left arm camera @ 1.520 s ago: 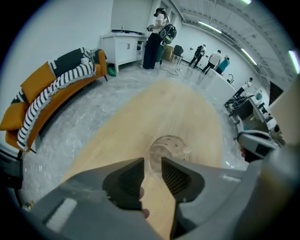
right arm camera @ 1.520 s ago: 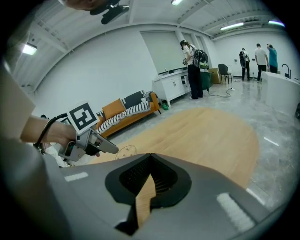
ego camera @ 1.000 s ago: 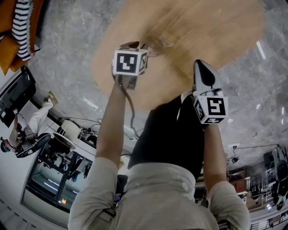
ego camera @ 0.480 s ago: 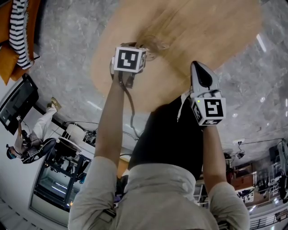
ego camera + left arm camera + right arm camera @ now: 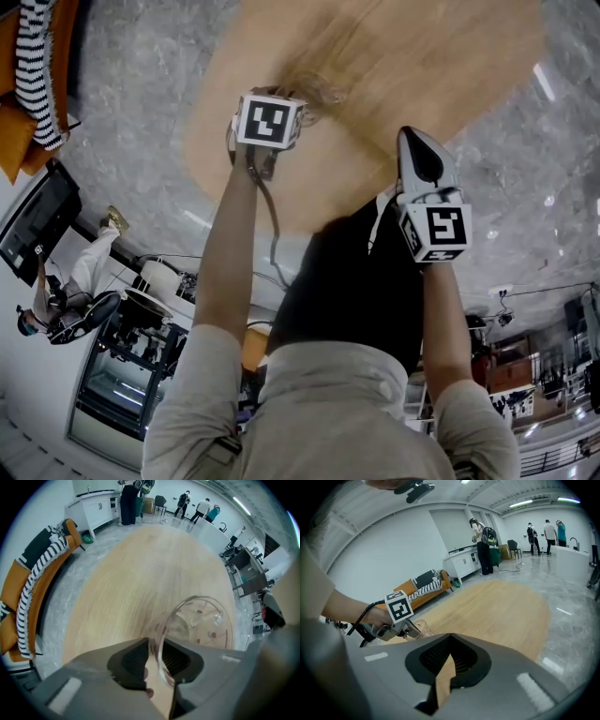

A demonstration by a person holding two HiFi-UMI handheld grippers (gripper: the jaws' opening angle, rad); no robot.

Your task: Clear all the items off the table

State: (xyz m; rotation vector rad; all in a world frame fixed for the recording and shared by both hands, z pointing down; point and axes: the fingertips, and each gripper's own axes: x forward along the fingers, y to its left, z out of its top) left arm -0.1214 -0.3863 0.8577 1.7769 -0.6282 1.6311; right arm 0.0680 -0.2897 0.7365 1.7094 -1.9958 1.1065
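A clear drinking glass (image 5: 201,620) with small dark dots stands on the round wooden table (image 5: 140,573), near its edge. My left gripper (image 5: 157,641) points straight down over it, one jaw inside the rim and one outside. Its jaws have just been closing, with the glass wall between them; a strip of table still shows between the left pad and the wall. From the head view, its marker cube (image 5: 272,122) covers most of the glass (image 5: 323,94). My right gripper (image 5: 419,141) hovers at the table's near edge, shut and empty, facing the left gripper (image 5: 405,625).
An orange sofa with a striped throw (image 5: 28,588) stands on the marble floor left of the table. White cabinets (image 5: 93,508) and several people (image 5: 546,531) are far off at the back of the room. Nothing but the glass shows on the table (image 5: 497,606).
My left gripper has sunk a little over the glass. The right gripper has stayed where it was.
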